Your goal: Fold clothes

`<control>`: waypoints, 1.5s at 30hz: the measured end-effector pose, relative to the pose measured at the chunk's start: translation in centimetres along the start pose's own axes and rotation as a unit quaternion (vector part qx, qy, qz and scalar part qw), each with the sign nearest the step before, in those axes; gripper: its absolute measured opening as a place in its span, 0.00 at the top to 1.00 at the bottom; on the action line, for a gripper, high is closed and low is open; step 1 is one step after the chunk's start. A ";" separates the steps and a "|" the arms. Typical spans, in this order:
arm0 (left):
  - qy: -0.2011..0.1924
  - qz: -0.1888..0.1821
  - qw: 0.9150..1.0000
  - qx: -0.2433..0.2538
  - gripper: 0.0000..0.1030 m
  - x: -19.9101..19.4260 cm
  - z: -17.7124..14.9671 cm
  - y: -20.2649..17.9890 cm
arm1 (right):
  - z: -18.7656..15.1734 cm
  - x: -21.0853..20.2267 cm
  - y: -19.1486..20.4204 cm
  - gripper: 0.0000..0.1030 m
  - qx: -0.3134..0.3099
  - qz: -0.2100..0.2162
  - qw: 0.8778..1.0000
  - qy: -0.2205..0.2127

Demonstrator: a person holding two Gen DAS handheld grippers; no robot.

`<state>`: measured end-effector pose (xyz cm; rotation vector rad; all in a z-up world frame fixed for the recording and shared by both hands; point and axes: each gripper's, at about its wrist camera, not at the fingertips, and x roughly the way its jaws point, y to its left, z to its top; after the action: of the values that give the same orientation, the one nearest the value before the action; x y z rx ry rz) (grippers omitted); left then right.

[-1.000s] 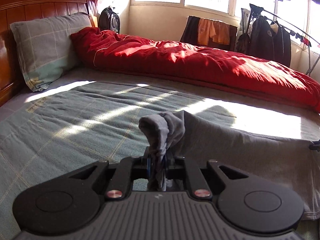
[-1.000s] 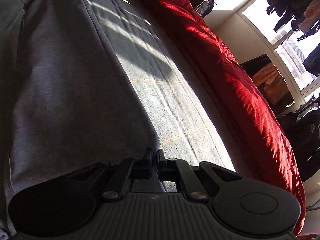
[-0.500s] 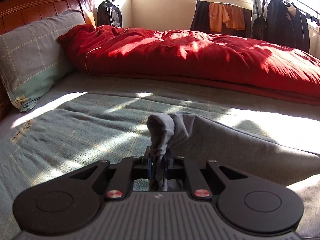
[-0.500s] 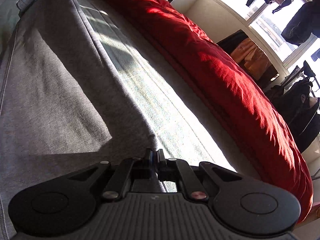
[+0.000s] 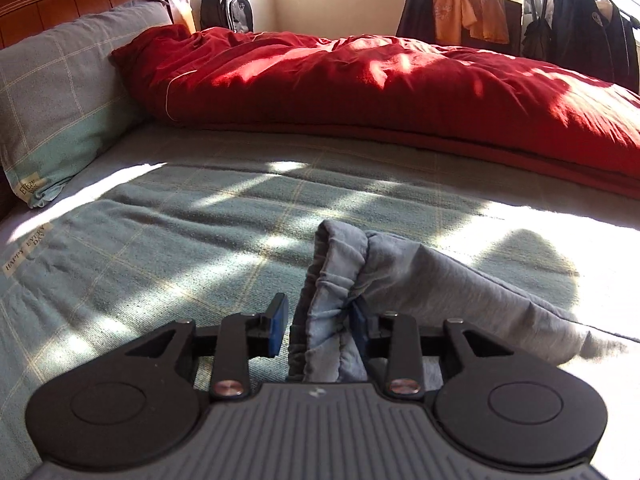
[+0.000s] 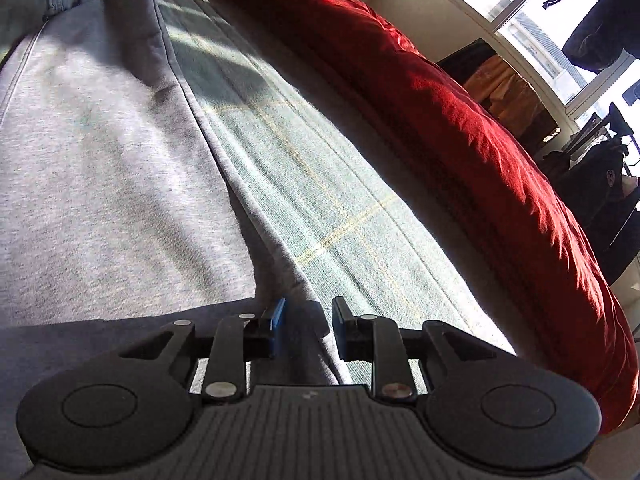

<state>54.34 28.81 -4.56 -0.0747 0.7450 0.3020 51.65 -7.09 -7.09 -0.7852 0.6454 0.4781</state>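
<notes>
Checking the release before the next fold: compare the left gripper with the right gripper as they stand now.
The left gripper has a bunched elastic hem of the grey cotton garment standing up between its blue pads; the right gripper straddles a flat edge of it. The left gripper's fabric leans against one pad and is clear of the other; the right gripper's lies low between both. Both are open, over the green checked bedsheet.

red duvet (image 5: 380, 88) | pillow (image 5: 60, 100) | backpack (image 5: 226, 8) | checked bedsheet (image 5: 160, 240)
</notes>
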 end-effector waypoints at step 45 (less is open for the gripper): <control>0.031 -0.011 0.998 -0.058 0.56 -3.7 -3.5 2.6 | -0.7 -8.1 -2.7 0.64 0.053 0.026 0.998 -0.026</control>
<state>48.68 29.73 -4.55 -0.2027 0.7879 0.3231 47.33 -10.60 -0.58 -0.6547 0.6379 0.5059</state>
